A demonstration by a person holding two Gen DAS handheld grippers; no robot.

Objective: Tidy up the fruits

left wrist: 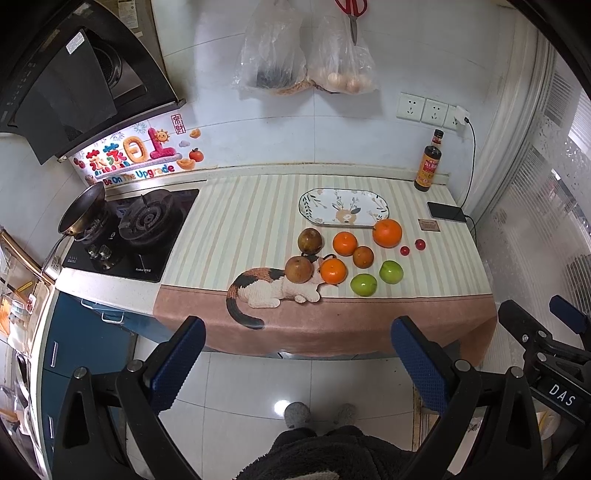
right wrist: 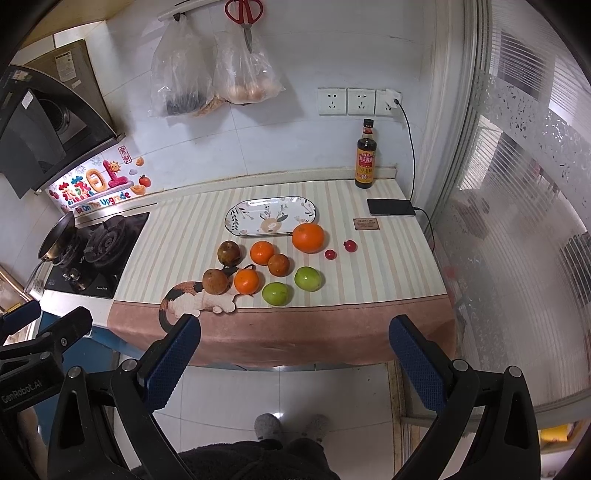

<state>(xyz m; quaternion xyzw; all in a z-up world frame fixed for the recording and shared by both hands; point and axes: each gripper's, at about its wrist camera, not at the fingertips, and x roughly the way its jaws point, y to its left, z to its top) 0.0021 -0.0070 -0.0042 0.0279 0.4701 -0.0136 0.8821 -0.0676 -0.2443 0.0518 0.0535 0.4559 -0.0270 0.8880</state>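
both tools held back from the desk [left wrist: 258, 221], over the floor, nothing touched. left tool [left wrist: 297, 354] released, jaws wide apart, nothing btw them. right tool [right wrist: 295, 352] same: released, wide, holding nothing.

fruit sits loose on the striped cloth [right wrist: 177, 240], in front of the plate [right wrist: 240, 218], which has no fruit on it. big orange [right wrist: 308, 237] touches the plate's front right rim. left of it a mid orange [right wrist: 262, 253], w/ a darker orange [right wrist: 278, 264] just beside, front right. two brown fruits: one [right wrist: 229, 253] left of the mid orange, other [right wrist: 215, 281] nearer the edge, on the cat picture [right wrist: 195, 301] printed on the cloth. another orange [right wrist: 246, 280] just right of that near brown one. two green fruits at front: one [right wrist: 277, 293] near the edge, one [right wrist: 308, 278] right and a bit further back. two small red fruits [right wrist: 330, 254] [right wrist: 349, 245] right of the big orange, apart from the rest.

at back right a dark bottle [right wrist: 365, 158] against the wall, a phone [right wrist: 390, 206] on charge near it, a small card [right wrist: 366, 223] in front of the phone. stove [right wrist: 96, 254] w/ a pan [right wrist: 55, 236] at left. two plastic bags [right wrist: 214, 70] and red scissors [right wrist: 243, 14] hang on the wall.
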